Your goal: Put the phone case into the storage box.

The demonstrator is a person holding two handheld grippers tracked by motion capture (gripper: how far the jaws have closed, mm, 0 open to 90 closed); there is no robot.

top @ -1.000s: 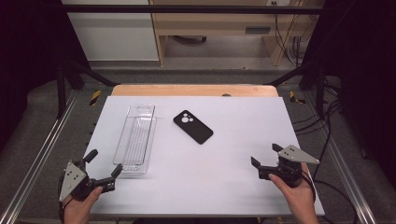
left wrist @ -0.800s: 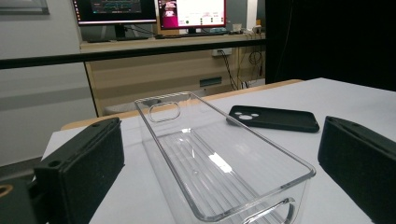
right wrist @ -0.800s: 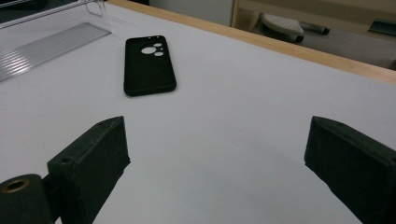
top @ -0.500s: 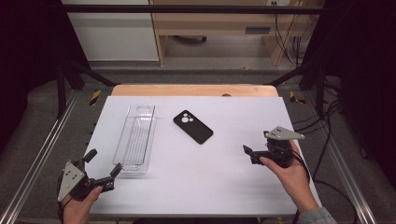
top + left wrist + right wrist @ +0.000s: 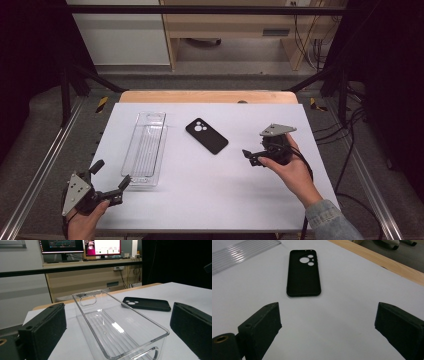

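Change: right gripper (image 5: 253,156) had moved up the table toward the phone case (image 5: 206,135); left gripper (image 5: 111,181) had stayed put.
Right gripper: jaws wide apart, empty, phone case at its 10 o'clock.
Left gripper: jaws apart, empty, at the clear tray's (image 5: 146,145) 7 o'clock end.
Phone case: flat on the white table (image 5: 225,190), camera holes up, at the tray's 3 o'clock.

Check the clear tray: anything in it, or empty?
Empty. The clear tray shows only its ribbed bottom through the open top; the black phone case lies apart on the table beside it.
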